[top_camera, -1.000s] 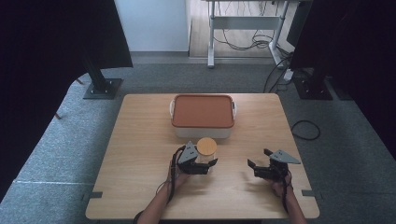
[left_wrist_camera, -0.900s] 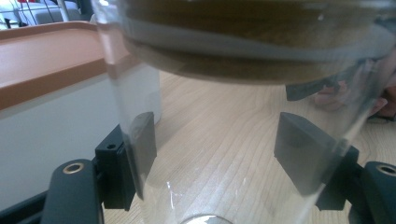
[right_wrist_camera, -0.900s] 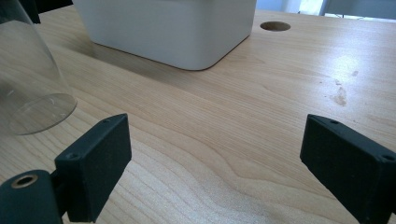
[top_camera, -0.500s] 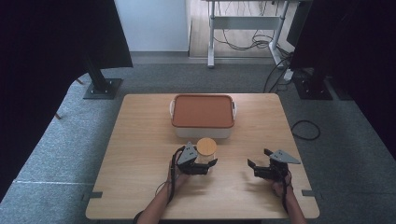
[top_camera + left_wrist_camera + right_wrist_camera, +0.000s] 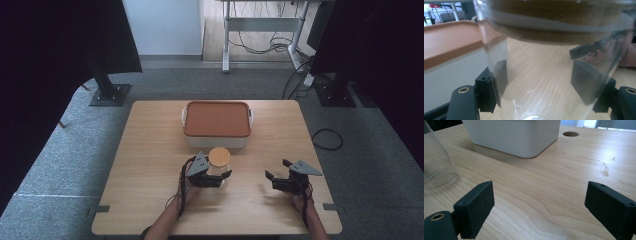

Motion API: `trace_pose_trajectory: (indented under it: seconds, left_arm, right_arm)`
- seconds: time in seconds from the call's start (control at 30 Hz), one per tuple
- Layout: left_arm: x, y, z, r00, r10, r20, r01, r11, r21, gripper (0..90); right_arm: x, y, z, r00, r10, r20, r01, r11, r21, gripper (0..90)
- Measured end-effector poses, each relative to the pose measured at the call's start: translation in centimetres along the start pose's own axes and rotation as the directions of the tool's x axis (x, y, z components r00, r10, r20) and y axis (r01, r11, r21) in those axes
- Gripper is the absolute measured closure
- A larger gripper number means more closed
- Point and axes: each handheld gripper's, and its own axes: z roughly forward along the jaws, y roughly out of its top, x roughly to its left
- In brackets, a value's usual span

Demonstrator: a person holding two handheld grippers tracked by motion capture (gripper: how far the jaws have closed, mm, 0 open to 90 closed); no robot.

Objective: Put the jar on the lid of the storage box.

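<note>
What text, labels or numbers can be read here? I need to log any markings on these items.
None can be read in these views.
Glass jar with wooden lid: no label shows.
White box with orange lid: plain.
Table: bare wood grain.
Left gripper, right gripper: no markings show.

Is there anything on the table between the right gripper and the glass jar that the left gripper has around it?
Nothing visible does. The right gripper is open over bare table, and only wood lies between it and the glass jar to its left. The white box with the orange lid stands farther back, beside that path.
</note>
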Motion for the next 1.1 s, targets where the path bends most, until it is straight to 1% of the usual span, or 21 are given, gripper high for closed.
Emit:
trace_pose_trajectory:
  seconds: [0.23, 0.3, 0.37, 0.7, 0.9, 1.1]
  left_arm:
    - [-0.2, 0.7, -0.6, 0.9998, 0.02, -0.005, -0.02, 0.9998, -0.006, 25.9]
    - [-0.2, 0.8, -0.8, 0.9994, 0.03, -0.015, -0.03, 0.9996, -0.003, 25.9]
    - [-0.2, 0.9, -1.1, 0.9992, 0.038, -0.017, -0.038, 0.9993, -0.002, 25.9]
    - [0.3, 1.5, -2.4, 0.9985, 0.037, -0.041, -0.038, 0.999, -0.023, 25.9]
    - [0.6, 2.0, -3.0, 0.9979, 0.049, -0.043, -0.051, 0.9983, -0.03, 25.9]
    - [0.9, 2.2, -3.4, 0.9973, 0.051, -0.053, -0.053, 0.9981, -0.032, 25.9]
  right_arm:
    - [0.0, 0.0, 0.0, 1.0, 0.0, -0.001, 0.0, 1.0, -0.001, 8.7]
    - [0.0, 0.0, 0.0, 1.0, 0.0, -0.001, 0.0, 1.0, -0.001, 8.7]
    - [0.0, 0.0, 0.0, 1.0, 0.001, -0.002, -0.001, 1.0, 0.0, 8.7]
    - [0.0, 0.0, 0.0, 1.0, -0.003, 0.0, 0.003, 1.0, 0.002, 8.6]
    - [0.0, 0.0, 0.0, 1.0, -0.005, 0.0, 0.005, 1.0, 0.003, 8.6]
    - [0.1, 0.0, 0.0, 1.0, -0.007, 0.0, 0.007, 1.0, 0.003, 8.6]
